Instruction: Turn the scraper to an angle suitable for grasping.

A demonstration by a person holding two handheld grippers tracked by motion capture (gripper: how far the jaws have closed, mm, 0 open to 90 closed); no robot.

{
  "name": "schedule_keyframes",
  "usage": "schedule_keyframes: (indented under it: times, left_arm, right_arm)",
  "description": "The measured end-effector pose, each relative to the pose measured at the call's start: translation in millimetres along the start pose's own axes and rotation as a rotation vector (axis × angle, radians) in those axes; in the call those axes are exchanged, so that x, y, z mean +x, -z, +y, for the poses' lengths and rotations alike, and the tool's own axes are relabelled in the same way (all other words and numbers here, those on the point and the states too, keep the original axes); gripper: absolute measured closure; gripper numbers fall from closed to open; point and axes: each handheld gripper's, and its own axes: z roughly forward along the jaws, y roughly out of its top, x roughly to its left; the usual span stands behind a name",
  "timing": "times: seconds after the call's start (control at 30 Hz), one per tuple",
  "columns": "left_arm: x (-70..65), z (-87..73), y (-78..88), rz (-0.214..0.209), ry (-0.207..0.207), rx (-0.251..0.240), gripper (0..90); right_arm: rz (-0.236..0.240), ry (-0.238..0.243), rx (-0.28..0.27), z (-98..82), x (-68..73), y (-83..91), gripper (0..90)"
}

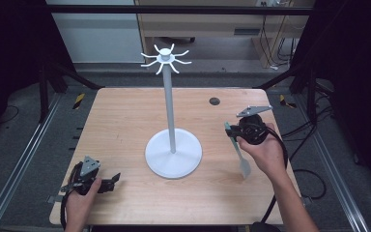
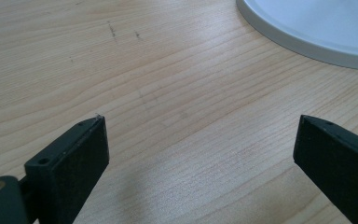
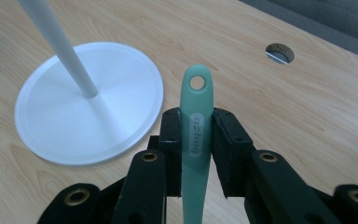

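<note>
Spatula (image 3: 196, 135): pale mint-green handle, slim, rounded end pierced by a hanging hole; translucent whitish blade (image 1: 244, 166) at the other end, seen from the high view. Raised lettering on an oval patch along the handle, too small and skewed to read with confidence. Clamped at the handle between both jaws of right gripper (image 3: 196, 128), pads pressing on either side. Held above the table's (image 1: 125, 111) right half, right of the stand's round white base (image 1: 174, 154). Long axis roughly near-far in the high view, slightly tilted: holed end toward the far side, blade toward the near side and hanging lower, close over the wood. Left gripper (image 2: 200, 140) at near left, low over bare wood, jaws wide apart, nothing between. White stand pole (image 1: 170, 104) upright at table centre, ring of curved hooks (image 1: 165, 58) on top. Dark round hole (image 1: 214, 101) in tabletop, far right of pole.
</note>
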Motion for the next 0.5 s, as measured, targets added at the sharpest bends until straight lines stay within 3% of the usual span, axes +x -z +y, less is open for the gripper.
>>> schedule_keyframes:
  times: [0.5]
  left_arm:
    - [0.0,-0.1,0.1,-0.001,0.001,0.001,2.9]
  right_arm:
    - [-0.008,-0.008,-0.106,12.8,2.6,4.6,74.7]
